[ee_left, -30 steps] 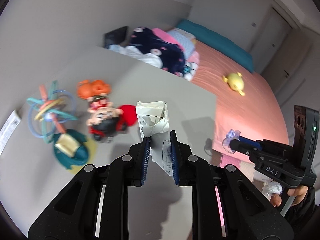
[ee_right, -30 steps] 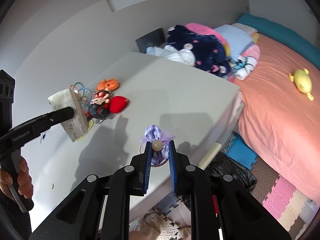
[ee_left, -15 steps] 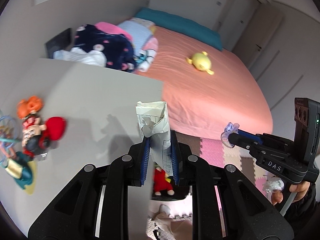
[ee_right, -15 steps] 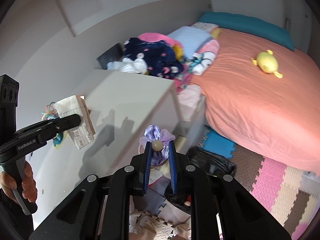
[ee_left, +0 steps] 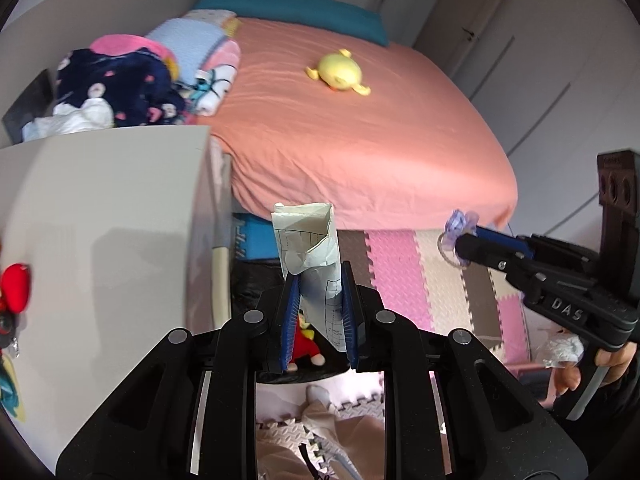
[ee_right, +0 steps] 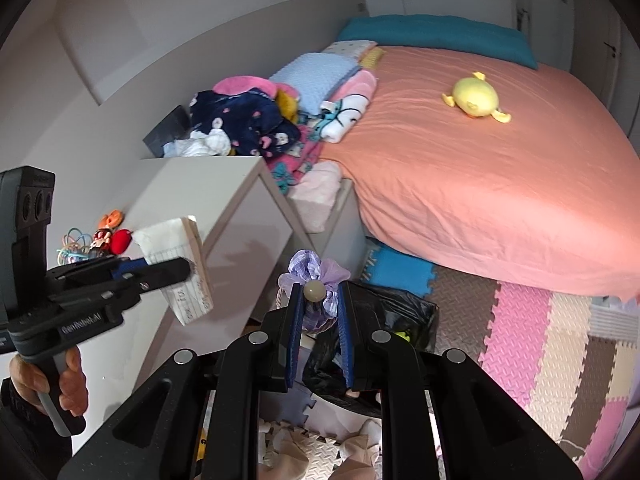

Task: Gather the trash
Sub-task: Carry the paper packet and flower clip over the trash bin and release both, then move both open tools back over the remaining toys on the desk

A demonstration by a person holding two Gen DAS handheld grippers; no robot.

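The left hand-held gripper [ee_left: 318, 312] is gripping a crumpled sheet of lined paper [ee_left: 310, 248] between its blue pads, and the right hand-held gripper [ee_right: 318, 330] is clamping a small purple frilly scrap with a pale bead [ee_right: 314, 290], so both pieces of trash are riding in closed jaws above the floor. The landmark here is the black trash bag [ee_right: 384, 320], which is sitting on the foam floor mat [ee_right: 540, 340] just beside the white surface [ee_right: 224, 200] and near the foot of the bed [ee_right: 480, 152]; seen from the right wrist, the purple scrap is hanging over the near rim of the bag, while the paper is being held off to the bag's left, beside the edge of the surface. From the left wrist, a dark opening with a small red toy figure [ee_left: 304, 344] is showing just below the paper, which I am judging to be the mouth of the same bag. To do this step well, each load is needing to be carried fully over the bag's opening before any release, kept low so that light paper is not drifting aside, and let go one at a time so the two tools are not crowding each other above the rim
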